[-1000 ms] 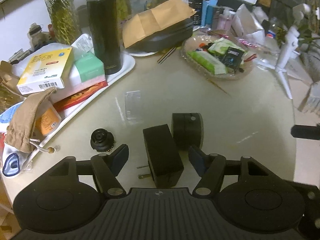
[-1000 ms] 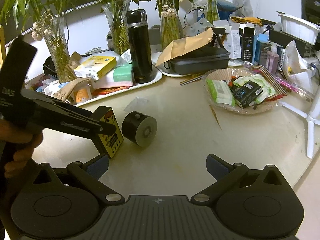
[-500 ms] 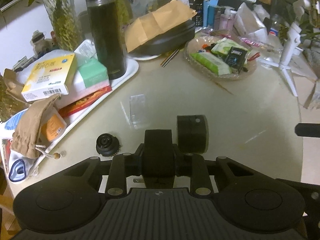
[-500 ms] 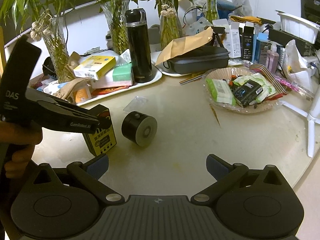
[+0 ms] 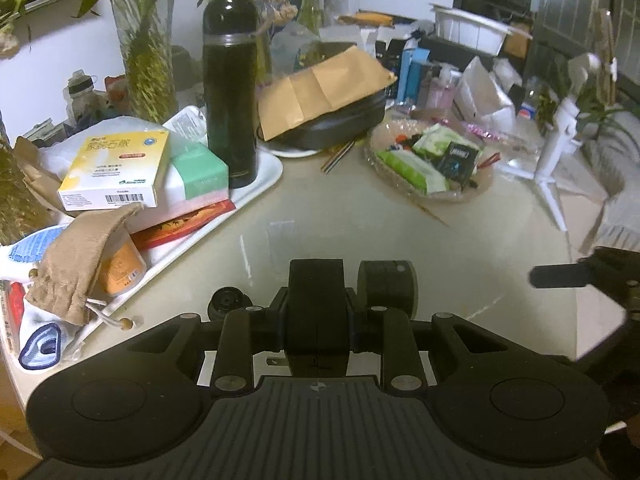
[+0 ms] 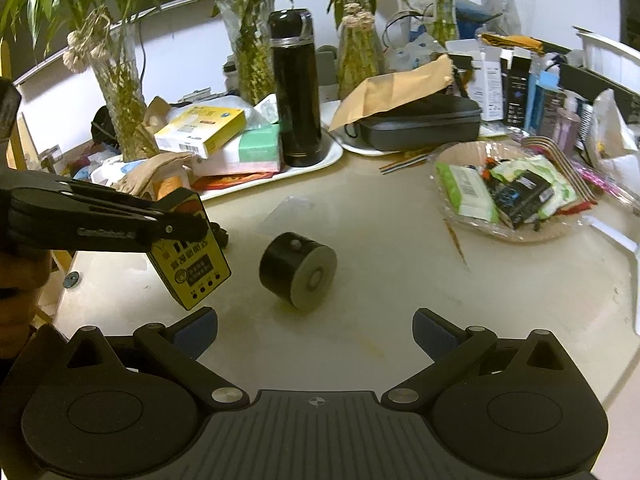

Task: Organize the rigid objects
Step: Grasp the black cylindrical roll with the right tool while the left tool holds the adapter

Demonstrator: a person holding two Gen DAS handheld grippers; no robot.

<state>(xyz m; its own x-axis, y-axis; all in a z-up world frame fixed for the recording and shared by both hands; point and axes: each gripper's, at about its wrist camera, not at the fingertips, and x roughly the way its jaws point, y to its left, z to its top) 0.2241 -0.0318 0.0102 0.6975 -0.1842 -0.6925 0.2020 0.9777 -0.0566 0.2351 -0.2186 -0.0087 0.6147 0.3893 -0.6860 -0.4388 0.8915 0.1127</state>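
1. Left gripper point(image 5: 316, 312), lower centre of the left wrist view: fingers closed on a black plug adapter point(image 5: 316, 300), clamped across its flat sides, prongs pointing toward the lower left.
2. Same adapter in the right wrist view point(image 6: 192, 252), left of centre: yellow label face showing, tilted, apparently lifted clear of the round table point(image 6: 400, 288).
3. Right gripper point(image 6: 314, 330), bottom of its view: fingers spread wide, holding nothing, hovering above the tabletop.
4. Black cylinder point(image 6: 298, 276), centre of the right wrist view: lying on its side, pale end face turned to the camera, just beside the adapter.
5. Small black lens-like part point(image 5: 229, 301), just left of the adapter in the left wrist view, resting on the table.
6. Likely handling: adapter rigid, fairly light, smooth plastic; flat faces best for gripping, prongs best avoided. Cylinder probably apt to roll; grasp across the curved body.
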